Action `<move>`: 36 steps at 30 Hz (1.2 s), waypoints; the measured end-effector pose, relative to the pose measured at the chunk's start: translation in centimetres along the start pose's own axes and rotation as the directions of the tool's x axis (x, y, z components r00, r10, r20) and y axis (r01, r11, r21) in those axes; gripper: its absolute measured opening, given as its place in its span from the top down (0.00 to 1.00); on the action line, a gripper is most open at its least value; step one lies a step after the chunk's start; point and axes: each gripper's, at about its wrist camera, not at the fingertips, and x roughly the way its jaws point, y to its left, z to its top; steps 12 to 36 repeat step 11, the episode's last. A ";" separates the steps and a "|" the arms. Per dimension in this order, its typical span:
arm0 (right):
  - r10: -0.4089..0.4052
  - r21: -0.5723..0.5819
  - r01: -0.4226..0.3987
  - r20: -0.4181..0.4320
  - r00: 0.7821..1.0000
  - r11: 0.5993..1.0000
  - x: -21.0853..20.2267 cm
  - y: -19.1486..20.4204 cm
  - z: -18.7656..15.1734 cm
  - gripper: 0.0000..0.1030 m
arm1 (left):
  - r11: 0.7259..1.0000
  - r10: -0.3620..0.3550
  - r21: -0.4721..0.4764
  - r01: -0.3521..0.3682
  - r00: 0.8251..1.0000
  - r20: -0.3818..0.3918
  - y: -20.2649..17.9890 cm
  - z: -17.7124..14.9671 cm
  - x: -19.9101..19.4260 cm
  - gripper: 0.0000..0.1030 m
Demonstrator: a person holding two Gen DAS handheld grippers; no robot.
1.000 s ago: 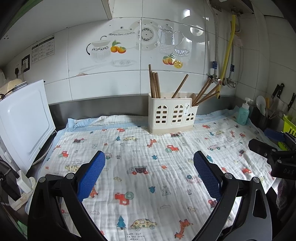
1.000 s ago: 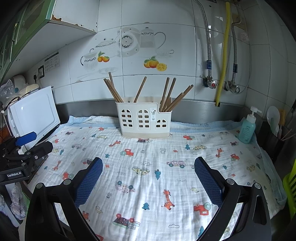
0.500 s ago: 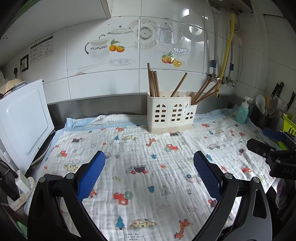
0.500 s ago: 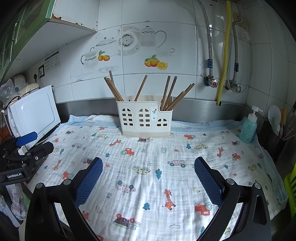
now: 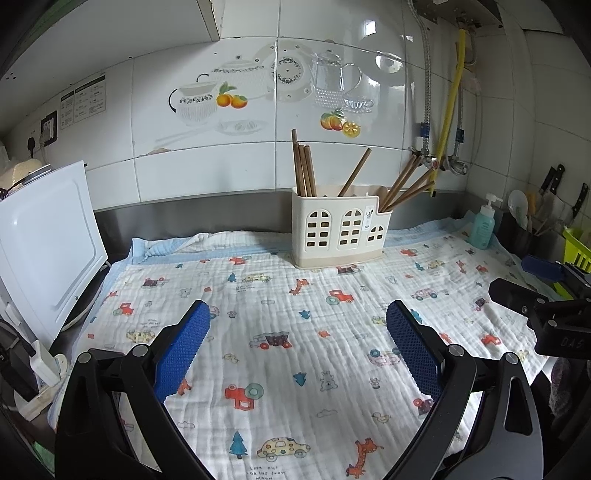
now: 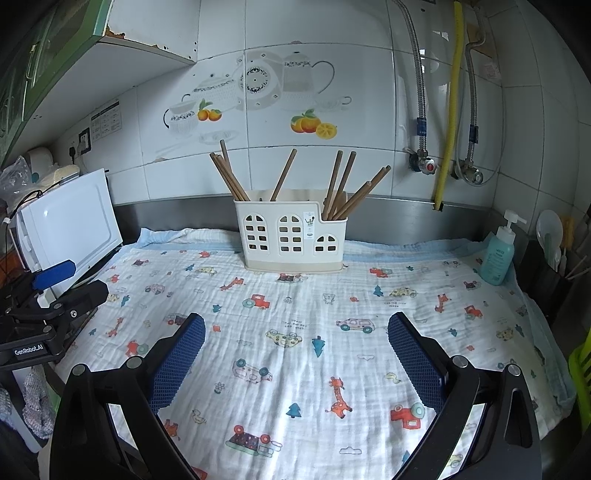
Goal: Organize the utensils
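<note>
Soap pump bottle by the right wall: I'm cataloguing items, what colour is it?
The soap pump bottle is teal with a white pump, clearest in the right wrist view.

Both grippers (image 5: 298,345) (image 6: 296,354) wide apart, empty

Bench (image 6: 406,225) under a cartoon-print cloth (image 6: 295,332), cream utensil caddy (image 6: 291,236) at the back, teal soap bottle (image 6: 498,254) at right

Glossy white wall tiles (image 6: 258,22) carry printed teapots and oranges (image 6: 314,123). A yellow hose (image 6: 448,110) and braided metal hoses (image 6: 417,81) run down to valves above a grey steel backsplash (image 6: 399,221). A green-fronted wall cabinet (image 6: 33,66) hangs at upper left, and daylight gleams on the tiles.
</note>
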 end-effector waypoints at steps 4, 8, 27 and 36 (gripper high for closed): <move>0.000 0.002 0.000 -0.001 1.000 1.000 0.0 0.0 0.0 0.07 | 1.000 0.002 -0.001 -0.002 1.000 -0.005 -0.1 0.0 0.0 0.08; 0.002 0.003 -0.002 -0.004 1.000 1.000 0.0 -0.2 0.0 0.07 | 1.000 0.000 -0.003 0.000 1.000 -0.010 0.0 -0.1 0.0 0.08; 0.007 0.002 -0.007 -0.006 1.000 1.000 0.0 -0.4 -0.1 0.07 | 1.000 -0.009 -0.002 0.009 1.000 -0.013 -0.1 -0.1 0.1 0.08; 0.007 0.002 -0.007 -0.006 1.000 1.000 0.0 -0.4 -0.1 0.07 | 1.000 -0.009 -0.002 0.009 1.000 -0.013 -0.1 -0.1 0.1 0.08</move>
